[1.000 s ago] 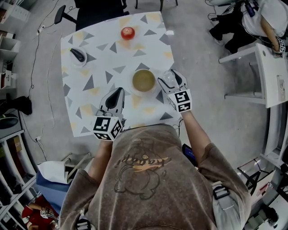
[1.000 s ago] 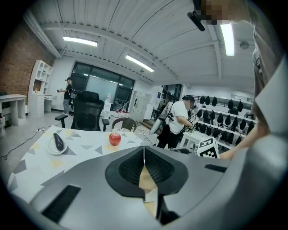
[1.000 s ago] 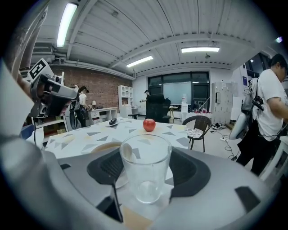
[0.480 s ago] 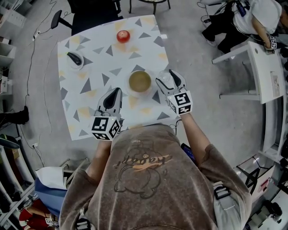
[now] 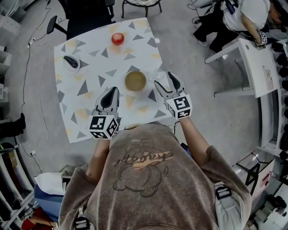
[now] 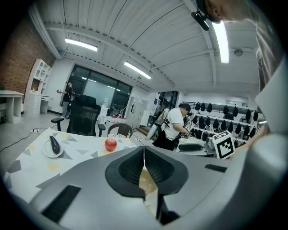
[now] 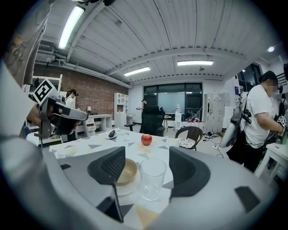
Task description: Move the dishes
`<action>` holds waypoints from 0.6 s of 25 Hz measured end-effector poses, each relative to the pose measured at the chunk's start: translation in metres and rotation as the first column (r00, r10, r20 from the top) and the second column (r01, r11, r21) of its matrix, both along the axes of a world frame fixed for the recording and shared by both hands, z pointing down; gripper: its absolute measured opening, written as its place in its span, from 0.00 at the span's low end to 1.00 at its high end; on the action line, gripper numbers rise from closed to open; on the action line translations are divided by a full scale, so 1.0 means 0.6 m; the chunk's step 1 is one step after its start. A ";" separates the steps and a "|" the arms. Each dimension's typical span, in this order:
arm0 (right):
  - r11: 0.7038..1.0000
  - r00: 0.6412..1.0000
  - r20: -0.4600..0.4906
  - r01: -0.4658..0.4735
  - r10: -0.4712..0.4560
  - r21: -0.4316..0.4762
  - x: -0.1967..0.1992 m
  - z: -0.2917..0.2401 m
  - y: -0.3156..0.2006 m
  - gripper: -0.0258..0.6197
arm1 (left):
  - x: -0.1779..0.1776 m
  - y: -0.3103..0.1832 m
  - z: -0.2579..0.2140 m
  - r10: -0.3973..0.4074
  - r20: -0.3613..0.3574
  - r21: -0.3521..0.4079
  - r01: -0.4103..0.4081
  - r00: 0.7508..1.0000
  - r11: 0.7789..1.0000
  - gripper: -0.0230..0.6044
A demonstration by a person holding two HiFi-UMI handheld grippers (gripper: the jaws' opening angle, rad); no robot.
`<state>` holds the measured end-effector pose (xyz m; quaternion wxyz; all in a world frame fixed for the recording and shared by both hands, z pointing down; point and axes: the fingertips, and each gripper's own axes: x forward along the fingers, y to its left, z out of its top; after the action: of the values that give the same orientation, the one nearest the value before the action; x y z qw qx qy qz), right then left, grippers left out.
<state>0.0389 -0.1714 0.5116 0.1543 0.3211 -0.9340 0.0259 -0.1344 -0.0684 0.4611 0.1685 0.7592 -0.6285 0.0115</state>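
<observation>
A clear glass point(image 7: 152, 178) stands on the triangle-patterned table point(image 5: 90, 81), just right of a tan bowl point(image 5: 135, 81) that sits on a white plate. My right gripper point(image 5: 164, 80) is open around the glass point(image 5: 160, 74), with a gap showing on both sides in the right gripper view, where the bowl point(image 7: 125, 172) lies behind the left finger. My left gripper point(image 5: 110, 98) is shut and empty over the table, left of the bowl. At the far side lie a red apple point(image 5: 117, 38) and a small dish point(image 5: 71, 62) holding a dark object.
A black office chair point(image 5: 85, 13) and a wicker chair point(image 5: 141, 4) stand behind the table. To the right, a person point(image 5: 245, 18) works at a white table point(image 5: 263, 67). Cables run over the grey floor on the left.
My right gripper has lifted and drawn back a little toward me, while the glass stays on the table between its jaws. The left gripper has hardly moved.
</observation>
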 end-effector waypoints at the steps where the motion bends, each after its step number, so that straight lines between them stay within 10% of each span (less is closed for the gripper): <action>1: 1.000 1.000 0.005 -0.005 0.005 0.002 0.001 -0.006 0.005 0.50 | 0.000 0.001 -0.002 0.001 -0.001 0.003 -0.001 1.000 1.000 0.07; 15: 0.997 0.997 0.059 0.050 -0.047 -0.066 -0.040 -0.012 0.071 0.48 | -0.009 0.018 -0.012 0.003 0.002 0.022 -0.003 1.000 1.000 0.07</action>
<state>0.0149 -0.1287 0.5044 0.1387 0.2921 -0.9442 0.0627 -0.1396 -0.0574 0.4536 0.1598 0.7619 -0.6276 0.0055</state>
